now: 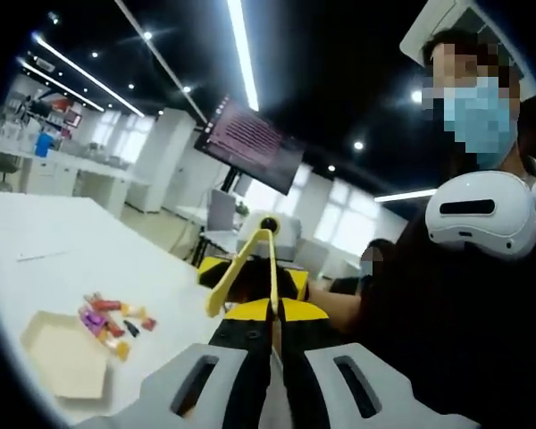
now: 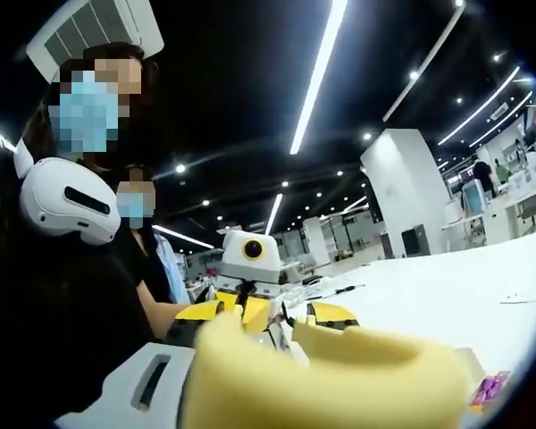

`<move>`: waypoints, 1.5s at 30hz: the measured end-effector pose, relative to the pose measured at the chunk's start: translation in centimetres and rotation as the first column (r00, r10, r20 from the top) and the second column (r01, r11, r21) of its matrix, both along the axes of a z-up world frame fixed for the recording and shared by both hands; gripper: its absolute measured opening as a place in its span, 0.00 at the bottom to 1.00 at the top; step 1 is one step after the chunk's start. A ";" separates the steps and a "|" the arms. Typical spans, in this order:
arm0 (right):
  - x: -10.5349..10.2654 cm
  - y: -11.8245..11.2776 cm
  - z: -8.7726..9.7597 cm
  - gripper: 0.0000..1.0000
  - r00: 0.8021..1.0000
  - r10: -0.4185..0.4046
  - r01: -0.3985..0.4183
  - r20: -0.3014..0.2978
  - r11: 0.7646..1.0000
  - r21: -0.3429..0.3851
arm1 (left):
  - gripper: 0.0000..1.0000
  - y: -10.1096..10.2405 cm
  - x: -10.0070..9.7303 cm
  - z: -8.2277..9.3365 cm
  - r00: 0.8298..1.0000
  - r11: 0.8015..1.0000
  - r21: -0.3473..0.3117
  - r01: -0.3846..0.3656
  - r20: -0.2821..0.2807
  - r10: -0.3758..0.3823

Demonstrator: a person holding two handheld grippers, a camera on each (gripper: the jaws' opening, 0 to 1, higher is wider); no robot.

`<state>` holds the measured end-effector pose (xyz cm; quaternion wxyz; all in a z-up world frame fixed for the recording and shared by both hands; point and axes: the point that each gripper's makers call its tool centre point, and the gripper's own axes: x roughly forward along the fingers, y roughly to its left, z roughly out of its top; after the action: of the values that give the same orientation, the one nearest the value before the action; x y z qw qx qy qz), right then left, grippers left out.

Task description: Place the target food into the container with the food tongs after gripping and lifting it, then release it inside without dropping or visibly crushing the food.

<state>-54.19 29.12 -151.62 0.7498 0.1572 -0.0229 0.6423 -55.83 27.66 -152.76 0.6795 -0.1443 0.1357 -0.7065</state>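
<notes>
Yellow food tongs (image 1: 250, 268) held mid-frame by left gripper (image 1: 272, 357), tips together, cream tray (image 1: 62, 353) and wrapped candies (image 1: 112, 317) lower left

**Worktop layout**

Tray (image 1: 61, 350) on worktop (image 1: 89, 250), lower left in the left gripper view. Wrapped snacks (image 1: 112, 318) on worktop just right of tray. Tongs (image 1: 250, 268) in left tool (image 1: 272, 357); person (image 1: 482, 268) right.

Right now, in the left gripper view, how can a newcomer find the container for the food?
Look at the long white table. Near its lower left lies a pale cream tray, flat and angular. Beside it sits a heap of small colourful wrapped snacks; the tray alone is plain and empty.
</notes>
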 end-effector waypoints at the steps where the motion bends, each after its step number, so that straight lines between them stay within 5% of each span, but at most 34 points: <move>1: 0.0 0.0 0.0 0.33 1.000 -0.002 0.002 -0.002 1.000 0.001 | 0.00 -0.1 -0.1 -0.1 1.000 1.000 0.003 0.002 0.006 -0.002; 11: 0.2 0.0 0.8 0.28 1.000 -0.014 0.015 -0.018 0.999 0.035 | 0.00 -0.2 0.2 0.6 0.999 1.000 -0.016 -0.019 0.037 0.019; 19: 0.7 -0.1 -0.2 0.27 0.999 -0.049 0.049 -0.016 0.999 0.011 | 0.01 -0.4 0.4 -0.3 0.967 0.995 0.007 -0.102 0.235 0.097; 33: 1.4 -1.1 -1.2 0.26 0.995 -0.099 0.098 -0.014 0.995 -0.036 | 0.03 1.3 1.7 -2.6 0.939 0.970 0.015 -0.243 0.253 0.231; 39: 1.8 -2.2 -1.4 0.26 0.992 -0.124 0.123 -0.026 0.992 -0.036 | 0.16 3.9 4.1 -6.0 0.885 0.910 0.063 -0.409 0.271 0.379; 41: 1.7 -2.3 -1.5 0.26 0.991 -0.130 0.129 -0.029 0.991 -0.036 | 0.24 5.1 4.9 -7.0 0.858 0.881 0.068 -0.468 0.273 0.435; 43: 1.9 -2.8 -1.7 0.26 0.990 -0.136 0.135 -0.035 0.990 -0.037 | 0.38 6.5 6.0 -8.0 0.803 0.832 0.066 -0.551 0.314 0.507; 45: 2.1 -3.2 -1.9 0.26 0.989 -0.143 0.142 -0.038 0.989 -0.040 | 0.54 7.3 6.4 -8.9 0.780 0.808 0.085 -0.583 0.337 0.527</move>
<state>-52.10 25.89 -153.51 0.7969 0.1540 -0.0070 0.5840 -49.39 34.93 -161.68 0.8804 -0.0065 0.0479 -0.4717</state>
